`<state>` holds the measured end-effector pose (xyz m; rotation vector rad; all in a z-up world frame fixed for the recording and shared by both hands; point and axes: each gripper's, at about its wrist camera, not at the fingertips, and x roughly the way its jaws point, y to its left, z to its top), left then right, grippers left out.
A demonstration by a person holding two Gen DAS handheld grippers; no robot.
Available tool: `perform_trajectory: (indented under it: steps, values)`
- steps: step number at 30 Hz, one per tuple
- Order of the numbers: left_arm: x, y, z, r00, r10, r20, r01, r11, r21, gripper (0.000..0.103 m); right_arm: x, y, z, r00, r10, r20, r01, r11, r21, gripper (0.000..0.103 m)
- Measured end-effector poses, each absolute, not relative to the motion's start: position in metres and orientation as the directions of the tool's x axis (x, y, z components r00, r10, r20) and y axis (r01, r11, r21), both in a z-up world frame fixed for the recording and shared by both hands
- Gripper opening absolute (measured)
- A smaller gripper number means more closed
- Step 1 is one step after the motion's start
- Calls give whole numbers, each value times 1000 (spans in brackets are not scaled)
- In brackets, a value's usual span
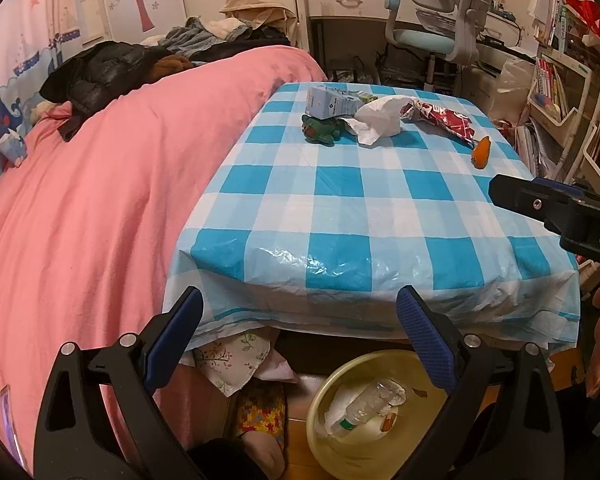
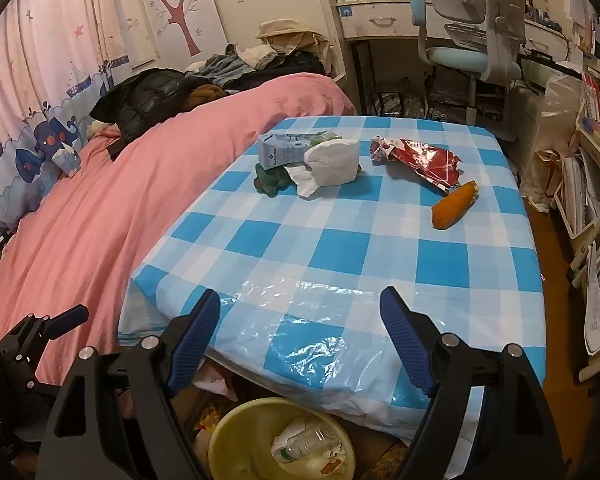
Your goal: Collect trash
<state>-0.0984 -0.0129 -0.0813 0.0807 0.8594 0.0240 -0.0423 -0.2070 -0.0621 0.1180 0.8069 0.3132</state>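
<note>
On the blue checked table lie a crumpled white paper bag, a pale blue carton, a dark green lump, a torn red wrapper and an orange piece. The same bag, carton, wrapper and orange piece show in the left wrist view. A yellow basin on the floor under the table's near edge holds a clear plastic bottle and paper. My left gripper hangs open above it. My right gripper stands open over the table's near edge, empty.
A bed with a pink cover runs along the table's left side, with dark clothes piled on it. A desk chair stands behind the table. Bookshelves line the right. The yellow basin also shows below the right gripper.
</note>
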Motion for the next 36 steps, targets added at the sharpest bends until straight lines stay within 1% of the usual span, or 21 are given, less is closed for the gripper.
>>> perform_trajectory:
  steps: [21,24,32,36]
  values:
    - [-87,-17,-71,660,31,-751,36,997,73,94,-42,-203,-60,661,327,-675,-240,945,222,81]
    - [-79,-14,-61,673,29,-739,34,997,70,94,-40,-203,-59,663,329,-672,-241,944,225,81]
    - [-42,-6,-35,713,54,-699,32,993,110,95,-36,-199,-57,668,337,-663,-251,941,226,84]
    - [-32,0,-35,708,63,-704,23,993,112,95,-34,-196,-58,663,344,-665,-258,939,229,84]
